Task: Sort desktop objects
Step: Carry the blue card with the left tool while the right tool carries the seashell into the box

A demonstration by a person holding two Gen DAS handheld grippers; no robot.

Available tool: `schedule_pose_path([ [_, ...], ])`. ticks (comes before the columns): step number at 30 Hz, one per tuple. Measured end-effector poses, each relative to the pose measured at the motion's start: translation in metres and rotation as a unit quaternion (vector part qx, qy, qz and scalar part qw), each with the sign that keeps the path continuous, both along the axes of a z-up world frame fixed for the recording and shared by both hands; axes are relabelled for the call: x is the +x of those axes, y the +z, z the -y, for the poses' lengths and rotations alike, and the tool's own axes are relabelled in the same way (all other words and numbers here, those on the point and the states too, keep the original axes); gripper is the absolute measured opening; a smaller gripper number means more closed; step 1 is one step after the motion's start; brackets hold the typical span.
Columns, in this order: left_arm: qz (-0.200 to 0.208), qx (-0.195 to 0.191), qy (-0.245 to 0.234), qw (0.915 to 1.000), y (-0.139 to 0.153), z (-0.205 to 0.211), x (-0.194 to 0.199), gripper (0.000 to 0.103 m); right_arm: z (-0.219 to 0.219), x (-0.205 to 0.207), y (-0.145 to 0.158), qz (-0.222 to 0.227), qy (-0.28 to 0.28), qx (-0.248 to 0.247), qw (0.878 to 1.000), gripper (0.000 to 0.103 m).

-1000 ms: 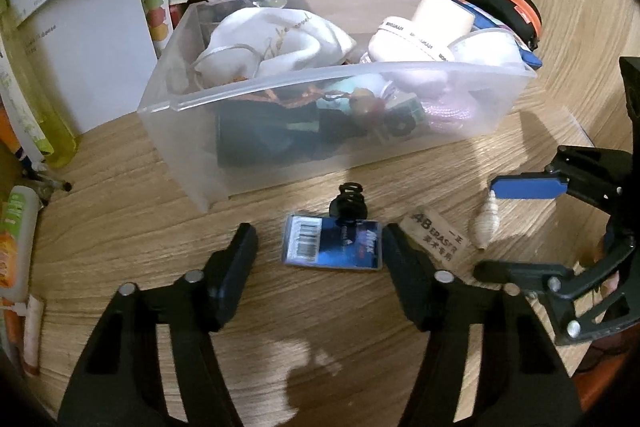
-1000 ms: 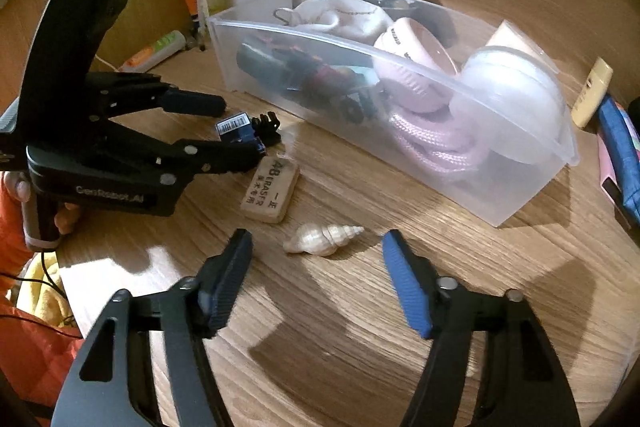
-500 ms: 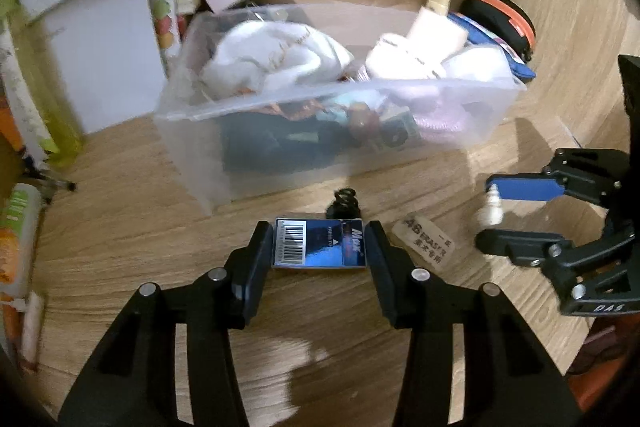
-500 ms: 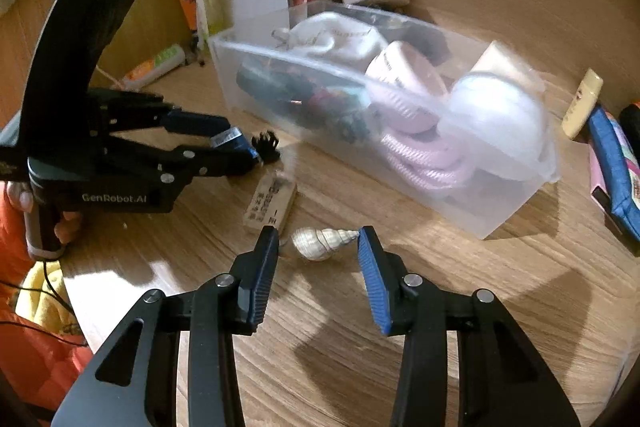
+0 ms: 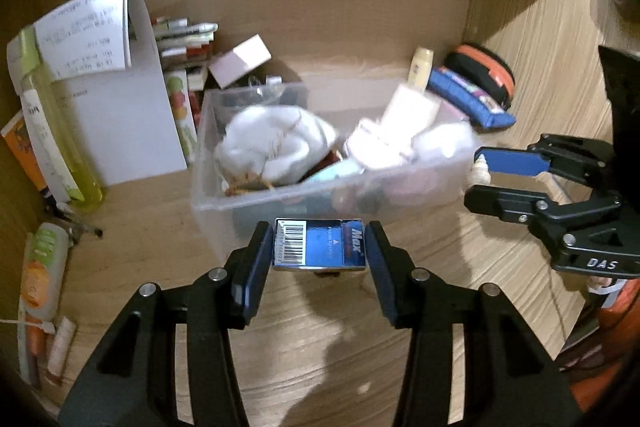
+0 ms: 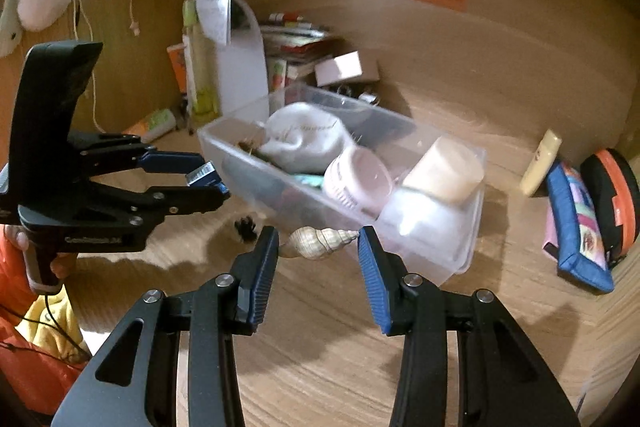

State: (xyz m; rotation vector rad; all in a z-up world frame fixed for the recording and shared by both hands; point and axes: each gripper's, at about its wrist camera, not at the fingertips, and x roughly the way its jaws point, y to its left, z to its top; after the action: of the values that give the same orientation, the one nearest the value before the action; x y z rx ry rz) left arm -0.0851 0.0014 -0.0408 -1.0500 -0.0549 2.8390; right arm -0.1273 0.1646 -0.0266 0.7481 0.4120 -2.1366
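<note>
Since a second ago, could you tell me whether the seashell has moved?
Yes. The seashell has been lifted off the desk and now sits in the right claw, up against the clear bin's front wall.

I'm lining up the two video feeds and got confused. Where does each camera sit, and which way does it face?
Left wrist: rides the left hand-held gripper, looking forward over the blue box it holds toward the clear bin; the right hand-held gripper shows at right.
Right wrist: rides the right hand-held gripper, looking past the held seashell at the bin; the left hand-held gripper and the person's fingers show at left.
Shared: bin, both grippers, blue pouch.
</note>
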Motion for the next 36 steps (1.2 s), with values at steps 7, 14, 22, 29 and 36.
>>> schedule_pose_path([
  [7,-0.026,0.007,0.002,0.9996,0.017,0.005,-0.002,0.047,-0.005,-0.012,0.010,-0.011,-0.011,-0.009,1.000,0.038],
  [14,-0.036,0.012,-0.007,0.9993,0.024,0.005,-0.022,0.047,-0.002,-0.028,0.010,-0.015,-0.022,-0.007,1.000,0.038],
  [22,-0.023,0.019,-0.017,0.9994,0.016,0.003,-0.049,0.047,0.009,-0.040,0.007,-0.012,-0.016,-0.002,1.000,0.038],
  [29,0.000,0.031,-0.013,0.9994,0.000,0.010,-0.061,0.047,0.029,-0.041,-0.001,-0.009,0.004,0.014,1.000,0.038],
  [36,0.013,0.047,-0.013,0.9987,-0.009,0.019,-0.064,0.047,0.041,-0.040,-0.005,-0.011,0.015,0.029,0.999,0.038],
])
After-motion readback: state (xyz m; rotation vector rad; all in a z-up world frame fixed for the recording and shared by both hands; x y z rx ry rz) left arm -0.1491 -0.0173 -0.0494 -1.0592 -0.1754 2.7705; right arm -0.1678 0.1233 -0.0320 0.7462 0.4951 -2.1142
